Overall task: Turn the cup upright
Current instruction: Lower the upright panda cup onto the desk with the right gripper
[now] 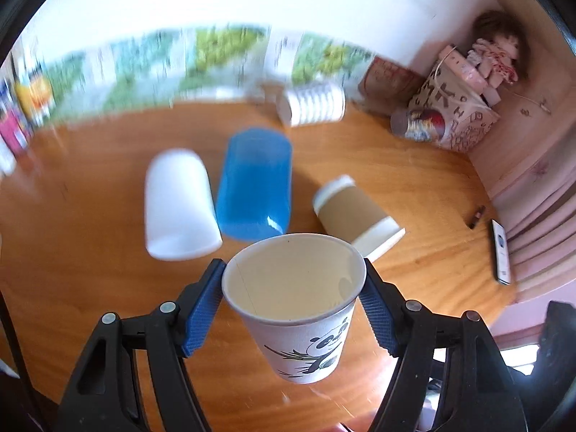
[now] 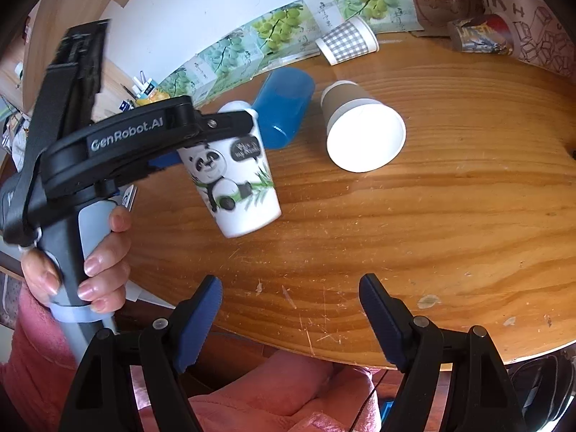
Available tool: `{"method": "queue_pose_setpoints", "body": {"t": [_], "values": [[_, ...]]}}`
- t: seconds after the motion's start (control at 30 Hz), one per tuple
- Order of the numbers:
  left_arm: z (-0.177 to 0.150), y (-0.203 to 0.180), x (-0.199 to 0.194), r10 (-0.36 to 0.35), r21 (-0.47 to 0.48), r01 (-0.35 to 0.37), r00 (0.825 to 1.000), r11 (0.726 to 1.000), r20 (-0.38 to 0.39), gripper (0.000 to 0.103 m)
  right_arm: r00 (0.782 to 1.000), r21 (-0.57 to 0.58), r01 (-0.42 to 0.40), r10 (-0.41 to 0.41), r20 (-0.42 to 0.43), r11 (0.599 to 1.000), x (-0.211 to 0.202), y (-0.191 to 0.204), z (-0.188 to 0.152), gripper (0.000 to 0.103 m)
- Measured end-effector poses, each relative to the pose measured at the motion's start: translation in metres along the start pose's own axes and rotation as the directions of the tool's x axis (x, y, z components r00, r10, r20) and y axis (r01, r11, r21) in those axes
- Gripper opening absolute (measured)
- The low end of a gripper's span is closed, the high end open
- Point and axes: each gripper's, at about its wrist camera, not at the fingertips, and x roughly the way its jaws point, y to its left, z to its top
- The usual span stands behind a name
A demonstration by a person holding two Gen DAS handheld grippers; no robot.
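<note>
My left gripper [image 1: 293,288] is shut on a white paper cup with a panda print [image 1: 306,327], gripping it just below the rim. The cup is held above the wooden table [image 1: 396,165], mouth up and slightly tilted. In the right wrist view the panda cup [image 2: 234,183] hangs in the left gripper [image 2: 216,122], held by a hand. My right gripper [image 2: 291,306] is open and empty near the table's front edge.
On the table lie a white cup [image 1: 178,205], a blue plastic cup [image 1: 255,183] and a brown-sleeved paper cup [image 1: 356,216], all on their sides. A checked cup [image 2: 347,41], a printed can [image 1: 421,124], a gift bag [image 1: 457,115] and a phone [image 1: 501,252] are farther off.
</note>
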Motion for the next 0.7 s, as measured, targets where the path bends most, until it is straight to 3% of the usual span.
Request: {"method": "queue_pose_setpoints", "body": {"t": [0.1, 0.2, 0.3, 0.43, 0.7], "values": [[-0.005, -0.001, -0.007, 0.032, 0.037, -0.037, 0.992, 0.999, 0.120, 0.076, 1.000, 0.018, 0.006, -0.006, 0.000, 1.000, 0.000, -0.005, -0.004, 0.079], [-0.013, 0.000, -0.012, 0.037, 0.041, -0.048, 0.969, 0.998, 0.245, 0.076, 1.000, 0.036, 0.014, -0.014, -0.006, 0.999, -0.001, -0.012, -0.006, 0.079], [-0.022, -0.004, -0.011, 0.069, 0.080, -0.099, 0.945, 0.992, 0.319, 0.076, 0.999, 0.038, 0.033, -0.033, 0.006, 0.999, -0.004, -0.017, -0.009, 0.079], [-0.035, -0.010, -0.004, 0.109, 0.115, -0.160, 0.927, 0.980, 0.359, 0.076, 0.998, 0.030, 0.031, -0.033, 0.048, 0.999, -0.008, -0.021, -0.012, 0.079], [-0.053, -0.014, 0.012, 0.117, 0.107, -0.164, 0.928, 0.981, 0.354, 0.076, 0.994, 0.023, 0.019, -0.022, 0.109, 1.000, -0.016, -0.022, -0.015, 0.079]]}}
